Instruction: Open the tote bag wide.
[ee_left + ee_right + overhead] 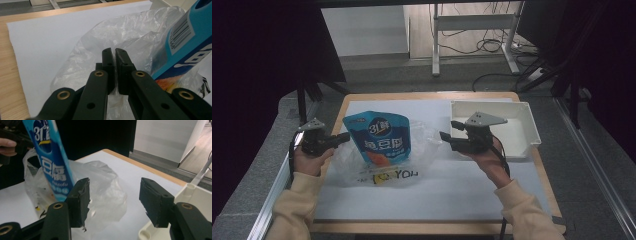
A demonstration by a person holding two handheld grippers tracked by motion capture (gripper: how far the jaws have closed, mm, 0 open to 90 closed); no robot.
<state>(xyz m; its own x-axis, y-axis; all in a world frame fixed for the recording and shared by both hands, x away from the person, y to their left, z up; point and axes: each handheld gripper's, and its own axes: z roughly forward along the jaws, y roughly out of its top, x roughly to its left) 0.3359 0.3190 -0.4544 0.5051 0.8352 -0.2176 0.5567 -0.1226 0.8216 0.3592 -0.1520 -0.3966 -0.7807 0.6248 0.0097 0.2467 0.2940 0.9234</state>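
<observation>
My left gripper (114,53) has its fingers pressed together on the thin plastic bag (100,50) at centre frame. It's limp and slippery, so I grip the rim. The blue pouch (379,137) stands inside, light but floppy. My right gripper (113,202) hangs spread, empty.

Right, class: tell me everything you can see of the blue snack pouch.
The blue snack pouch is a glossy stand-up packet with white lettering, an orange picture low on its front and a barcode label on its back. It stands upright inside the clear plastic bag on the white sheet. Neither gripper touches it.
</observation>
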